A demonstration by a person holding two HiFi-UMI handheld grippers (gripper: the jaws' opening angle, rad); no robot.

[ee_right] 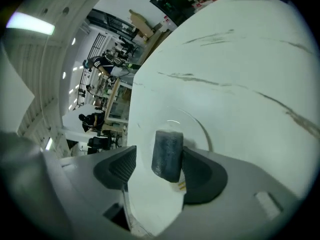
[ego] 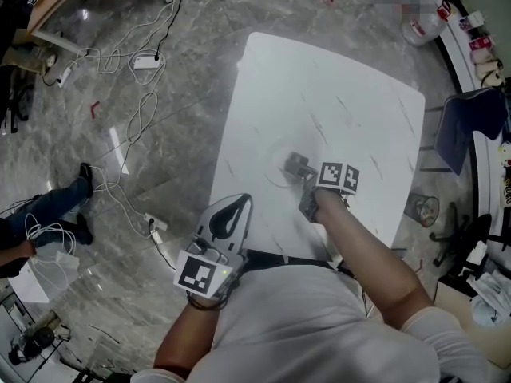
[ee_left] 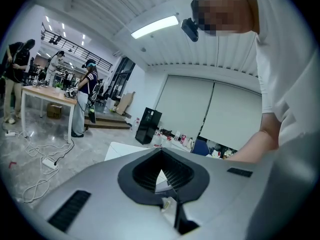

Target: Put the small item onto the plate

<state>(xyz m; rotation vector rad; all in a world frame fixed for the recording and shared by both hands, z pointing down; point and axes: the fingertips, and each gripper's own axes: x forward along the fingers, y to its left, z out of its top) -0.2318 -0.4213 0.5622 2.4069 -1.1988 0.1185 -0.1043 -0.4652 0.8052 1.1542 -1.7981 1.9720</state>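
Observation:
A clear round plate [ego: 272, 168] lies near the middle of the white table [ego: 343, 94]. The small item, a dark grey cylinder [ee_right: 167, 153], stands upright on this plate [ee_right: 201, 129]. My right gripper [ee_right: 159, 152] is open around it: the item rests against the right pad [ee_right: 200, 171], with a clear gap to the left pad [ee_right: 120, 166]. In the head view the right gripper [ego: 300, 168] reaches over the plate from the near side, where the item [ego: 296, 163] shows grey. My left gripper [ego: 242, 201] hangs at the table's near left edge, shut and empty; its own view shows its tips [ee_left: 161, 152] together.
Cables and power strips [ego: 145, 62] trail over the marble floor left of the table. A person's legs [ego: 48, 202] are at the far left. A blue chair [ego: 467, 126] and a wire bin [ego: 422, 210] stand right of the table.

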